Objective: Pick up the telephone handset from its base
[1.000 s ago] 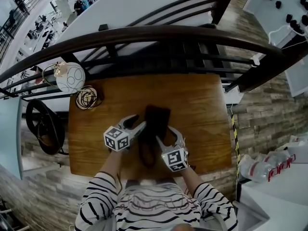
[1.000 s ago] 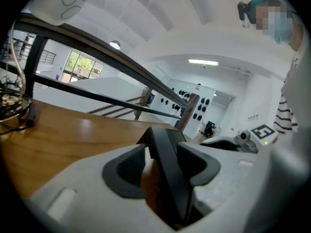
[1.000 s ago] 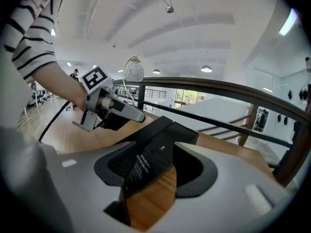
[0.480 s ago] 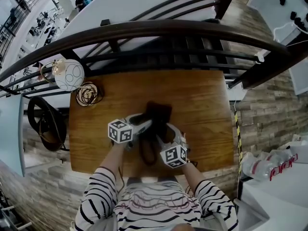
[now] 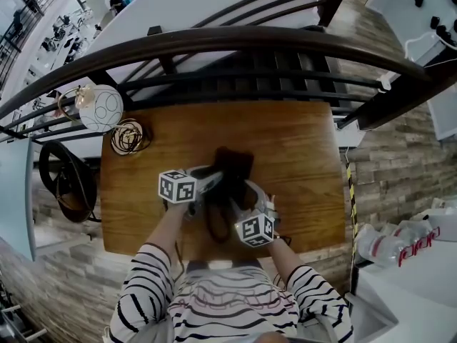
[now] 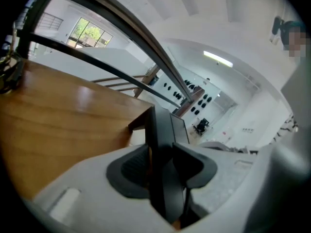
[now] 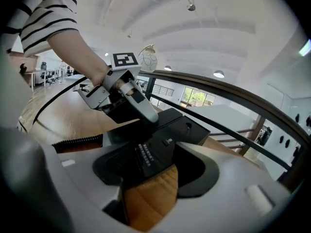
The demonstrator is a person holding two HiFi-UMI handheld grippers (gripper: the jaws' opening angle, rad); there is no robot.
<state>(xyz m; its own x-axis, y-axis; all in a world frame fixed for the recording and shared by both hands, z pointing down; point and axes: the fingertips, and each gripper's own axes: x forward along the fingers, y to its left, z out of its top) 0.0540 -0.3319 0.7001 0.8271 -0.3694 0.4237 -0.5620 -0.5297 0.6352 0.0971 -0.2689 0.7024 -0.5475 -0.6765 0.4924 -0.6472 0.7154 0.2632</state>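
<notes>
Since a second ago the left gripper (image 5: 213, 182) has dropped in over the phone, and its jaws have just been closing, so the pads now sit against both sides of the long black plastic telephone handset (image 6: 163, 144). That handset lies along the left side of the black rectangular telephone base (image 5: 237, 164), mid-way across the brown wooden table (image 5: 300, 156). Meanwhile the right gripper (image 7: 160, 171) has just been opening and stands wide, straddling the base's near edge unclamped

Black telephone (image 5: 235, 164) on a honey-brown, wood-grained surface (image 5: 300, 156); the person's shirt (image 5: 228, 307) is striped black and white, the railing (image 5: 214, 45) dark brown.
</notes>
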